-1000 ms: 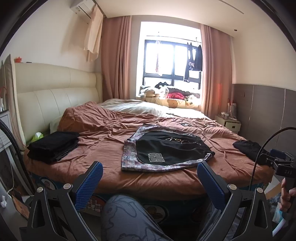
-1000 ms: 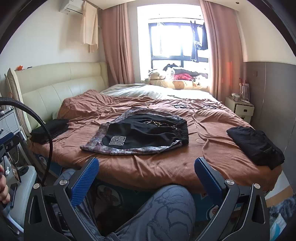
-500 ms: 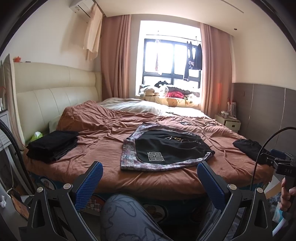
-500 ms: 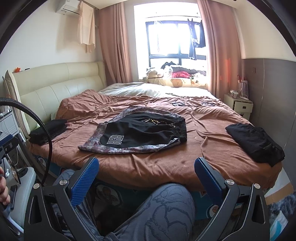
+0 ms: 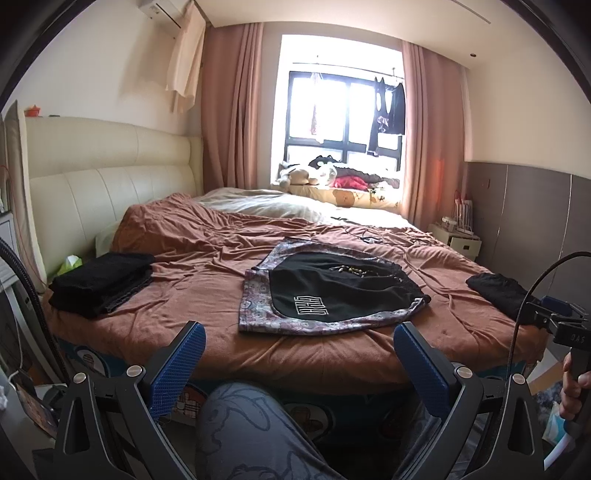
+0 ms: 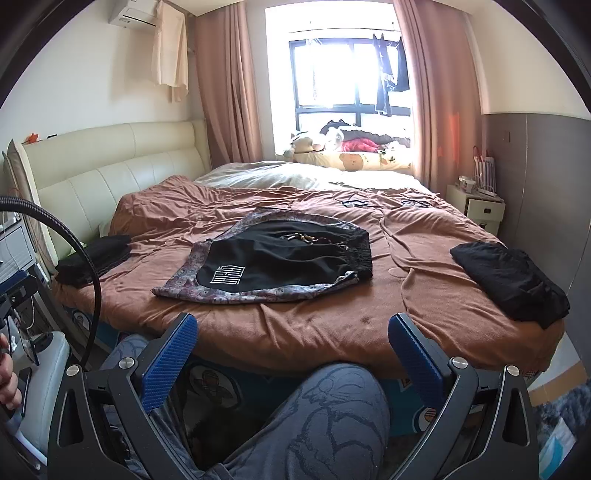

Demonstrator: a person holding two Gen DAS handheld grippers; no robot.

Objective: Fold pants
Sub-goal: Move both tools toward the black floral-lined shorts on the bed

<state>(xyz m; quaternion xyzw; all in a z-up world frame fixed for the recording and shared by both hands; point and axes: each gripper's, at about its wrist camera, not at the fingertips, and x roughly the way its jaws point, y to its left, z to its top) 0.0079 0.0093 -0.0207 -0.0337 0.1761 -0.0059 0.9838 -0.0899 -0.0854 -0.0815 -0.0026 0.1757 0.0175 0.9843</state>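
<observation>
a wide bed (image 5: pixel 207 302) fills the room, spread with a rumpled brown cover (image 6: pixel 424 295) that carries everything on it; a pale sheet shows bare at the far side by the window (image 5: pixel 343 107). a padded cream headboard (image 5: pixel 107 184) runs along the left, pink curtains (image 6: pixel 232 92) hang at both sides of the window, and an air conditioner (image 6: pixel 131 14) sits high on the left wall with a cloth draped below it. grey panelling covers the right wall, with a small nightstand (image 6: pixel 480 208) at its foot.

the black pants (image 5: pixel 332 291) lie spread flat near the middle of the bed, a white logo facing up, on top of a patterned cloth (image 5: pixel 255 314) whose border shows around them. a folded stack of dark clothes (image 5: pixel 99 284) rests toward the headboard side, and a rumpled black garment (image 6: pixel 513 280) lies near the bed's right edge; both are well apart from the pants. stuffed toys and bedding are piled on the window ledge (image 6: pixel 347 147).

the left gripper (image 5: pixel 299 363) hangs short of the bed with its blue-padded fingers spread wide and nothing between them. the right gripper (image 6: pixel 291 354) is likewise released and bare. the person's knee (image 6: pixel 332 417) in grey printed trousers rises between each pair of fingers, in front of the bed's edge. a hand (image 5: pixel 572 387) on the other handle shows at the right rim of the left view.
</observation>
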